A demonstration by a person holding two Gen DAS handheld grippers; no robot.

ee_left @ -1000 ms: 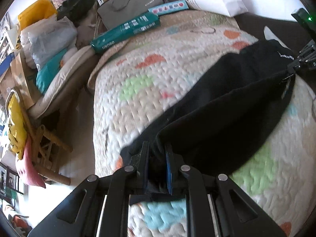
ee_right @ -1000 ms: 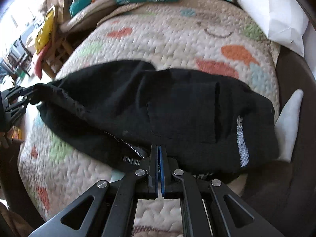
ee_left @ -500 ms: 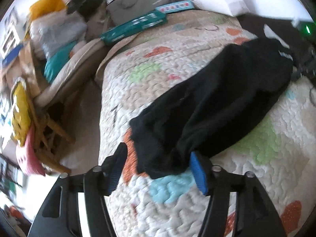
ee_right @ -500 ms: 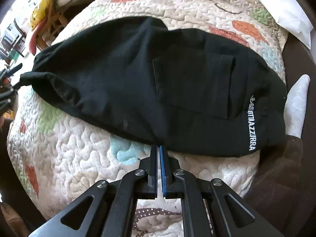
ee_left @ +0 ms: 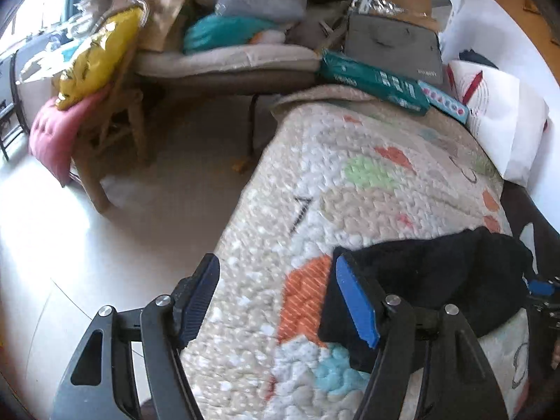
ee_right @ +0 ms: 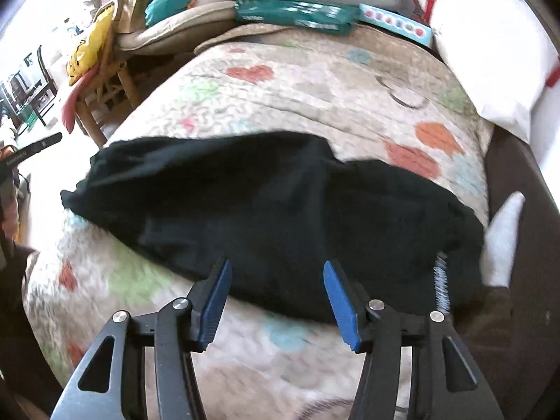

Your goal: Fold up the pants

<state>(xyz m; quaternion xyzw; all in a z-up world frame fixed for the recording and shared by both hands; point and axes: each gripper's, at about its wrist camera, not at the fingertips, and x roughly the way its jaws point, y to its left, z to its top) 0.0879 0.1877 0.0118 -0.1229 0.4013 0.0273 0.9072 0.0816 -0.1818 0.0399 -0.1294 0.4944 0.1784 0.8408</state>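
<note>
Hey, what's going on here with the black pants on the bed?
A person with a handheld gripper in each hand is folding black pants on a quilted bedspread. Neither holds them now: the left gripper is opening over bare quilt beside one end of the pants, and the right gripper is opening at their near edge. The pants lie in one long band.

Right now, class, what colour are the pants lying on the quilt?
The pants are black, clearest in the right wrist view.

Both grippers' jaws now off the pants [ee_right: 273, 210], still opening.
</note>
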